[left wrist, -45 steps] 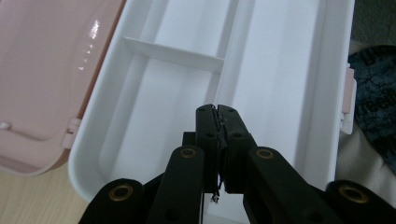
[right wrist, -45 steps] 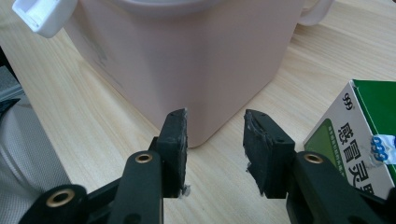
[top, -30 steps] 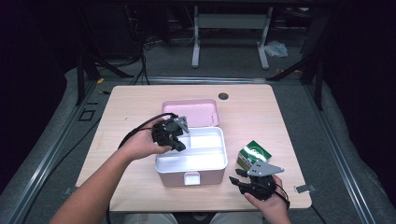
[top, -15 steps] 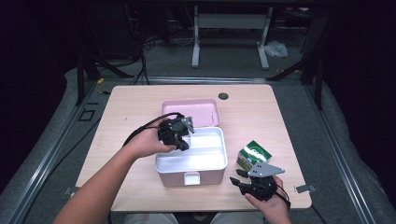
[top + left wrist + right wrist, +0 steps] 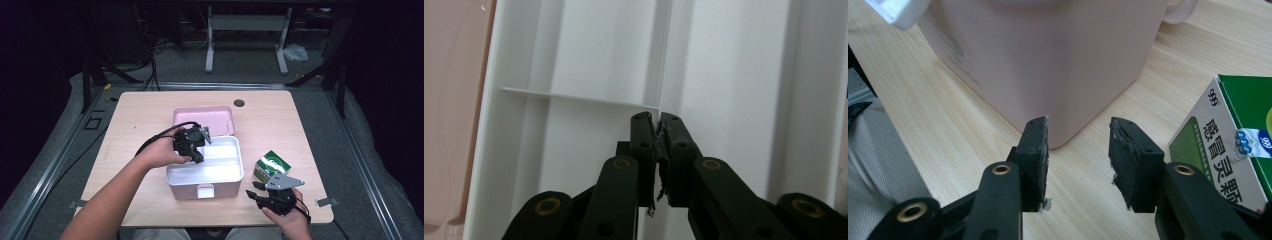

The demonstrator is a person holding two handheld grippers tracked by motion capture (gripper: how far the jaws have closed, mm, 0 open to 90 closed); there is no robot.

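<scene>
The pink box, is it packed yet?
Not yet. The pink box is open, its lid behind it. The left tool hangs shut over the white tray. The green carton waits outside, by the open right tool.

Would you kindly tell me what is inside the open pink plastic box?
The pink plastic box holds a white divided tray; its visible compartments look empty. The left tongs, shut, hover over it and hide part of the tray.

A storage box (image 5: 205, 172) is set at the middle of the table (image 5: 135, 120), its lid (image 5: 203, 119) laid just behind it. A medicine carton (image 5: 268, 165) is placed just right of the box. The left gripper (image 5: 200, 150) is held over the box's divided tray; the right gripper (image 5: 256, 189) is positioned before the carton.
</scene>
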